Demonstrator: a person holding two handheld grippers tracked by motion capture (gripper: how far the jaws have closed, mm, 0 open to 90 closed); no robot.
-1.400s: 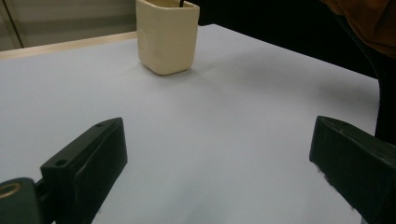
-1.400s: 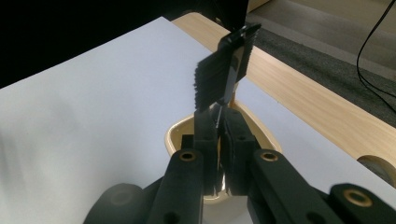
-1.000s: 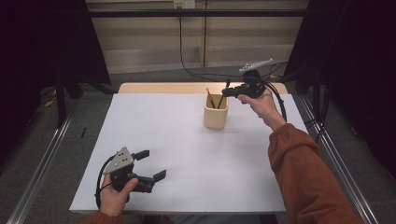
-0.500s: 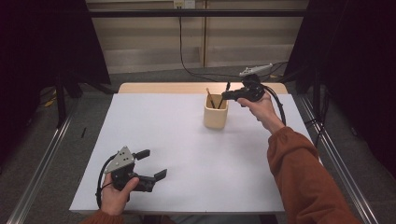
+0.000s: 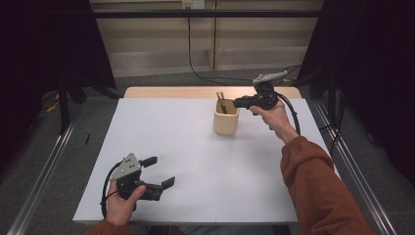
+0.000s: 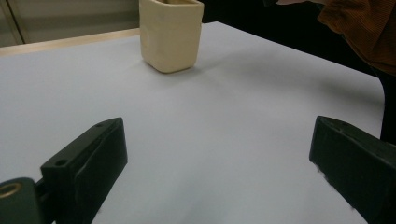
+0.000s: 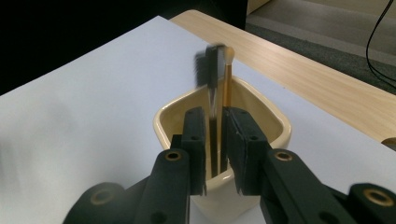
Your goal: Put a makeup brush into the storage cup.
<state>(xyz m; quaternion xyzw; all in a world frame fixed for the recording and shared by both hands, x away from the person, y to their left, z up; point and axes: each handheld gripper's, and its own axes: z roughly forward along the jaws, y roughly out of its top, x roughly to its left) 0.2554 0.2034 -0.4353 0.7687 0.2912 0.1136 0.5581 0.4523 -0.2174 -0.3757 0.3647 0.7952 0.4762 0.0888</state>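
the right gripper point(image 5: 238, 102) is held at the far right of the table point(image 5: 274, 196), level with the rim of the cream cup point(image 5: 225, 121) and pointing left at it. in the right gripper view its jaws stand narrow over the near rim of the cup point(image 7: 261, 116), with a small gap between them. they have just been opening by a small amount. a black-handled brush point(image 7: 213, 84) stands upright in that gap, blurred; the frames do not settle whether the pads press on it. a second brush with a wooden handle and pale tip point(image 7: 228, 70) stands just beside it inside the cup.

the cup stands upright on the white sheet, toward the far side of the table and slightly right of centre. both brush handles rise above its rim in the high view.

the left gripper point(image 5: 159, 171) is held at the near left corner of the table, well apart from the cup. its jaws are spread wide with nothing between them, and in the left gripper view the cup point(image 6: 171, 35) stands far ahead of them.
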